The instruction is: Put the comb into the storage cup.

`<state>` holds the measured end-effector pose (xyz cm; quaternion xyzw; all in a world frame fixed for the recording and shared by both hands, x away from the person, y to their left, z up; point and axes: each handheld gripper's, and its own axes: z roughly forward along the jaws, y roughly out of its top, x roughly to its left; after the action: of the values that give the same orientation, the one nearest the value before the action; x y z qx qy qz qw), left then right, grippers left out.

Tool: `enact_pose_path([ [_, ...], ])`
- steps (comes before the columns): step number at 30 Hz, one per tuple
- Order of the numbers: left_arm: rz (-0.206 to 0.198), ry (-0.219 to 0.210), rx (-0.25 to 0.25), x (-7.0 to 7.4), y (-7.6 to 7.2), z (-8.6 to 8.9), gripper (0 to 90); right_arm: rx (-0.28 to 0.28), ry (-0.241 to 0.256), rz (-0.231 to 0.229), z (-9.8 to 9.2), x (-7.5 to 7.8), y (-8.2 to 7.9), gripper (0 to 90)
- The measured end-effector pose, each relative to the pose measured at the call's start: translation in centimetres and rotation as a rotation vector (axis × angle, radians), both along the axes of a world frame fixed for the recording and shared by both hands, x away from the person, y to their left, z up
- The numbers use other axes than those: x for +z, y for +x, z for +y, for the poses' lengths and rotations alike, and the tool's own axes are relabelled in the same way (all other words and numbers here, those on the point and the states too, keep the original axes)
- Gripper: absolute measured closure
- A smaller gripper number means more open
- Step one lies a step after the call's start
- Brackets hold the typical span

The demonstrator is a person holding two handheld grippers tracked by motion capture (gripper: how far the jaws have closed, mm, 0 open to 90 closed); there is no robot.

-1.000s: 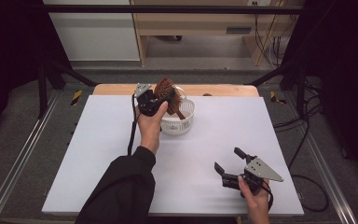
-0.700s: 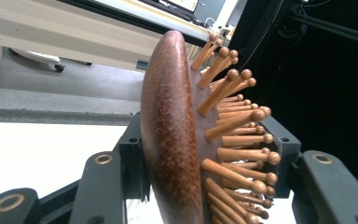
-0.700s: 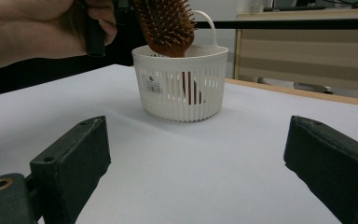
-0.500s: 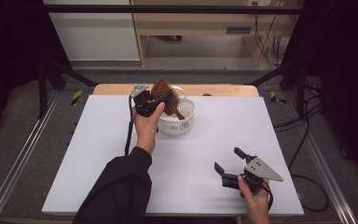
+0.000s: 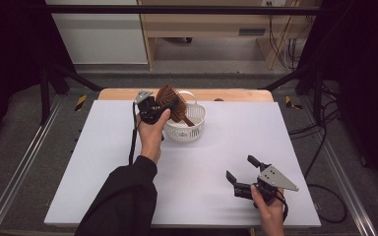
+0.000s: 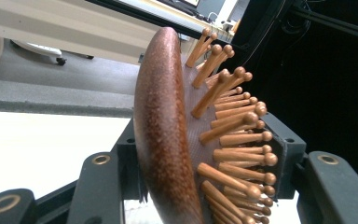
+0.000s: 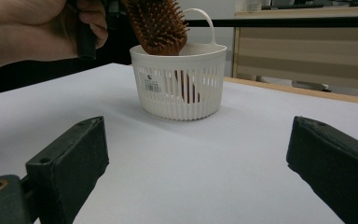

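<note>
Currently we list one wooden hairbrush (image 5: 171, 102), head pinched in the left claw (image 5: 153, 107), handle down inside the white basket (image 5: 189, 129) at the far counter (image 5: 103, 162); right claw (image 5: 243, 176) spread, idle near right; lift straight up, clearing the rim.

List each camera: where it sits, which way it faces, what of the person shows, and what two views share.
High view: above the person's side, looking forward and down; both forearms, left gripper, right gripper.
Left gripper view: rides the left gripper, facing along its jaws shut on the brown wooden hairbrush.
Right gripper view: low over the table, facing the white slotted plastic basket; open jaws, left hand.
Shared: all three show the hairbrush.
</note>
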<state>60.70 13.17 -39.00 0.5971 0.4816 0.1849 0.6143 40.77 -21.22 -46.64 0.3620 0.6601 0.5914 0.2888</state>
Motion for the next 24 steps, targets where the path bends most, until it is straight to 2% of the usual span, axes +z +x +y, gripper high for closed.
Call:
enact_pose_path([
  [24,0.005,0.001,-0.007,-0.27,0.02,0.58,43.8,-0.013,-0.002,0.023,0.19,-0.07,0.13,4.0],
])
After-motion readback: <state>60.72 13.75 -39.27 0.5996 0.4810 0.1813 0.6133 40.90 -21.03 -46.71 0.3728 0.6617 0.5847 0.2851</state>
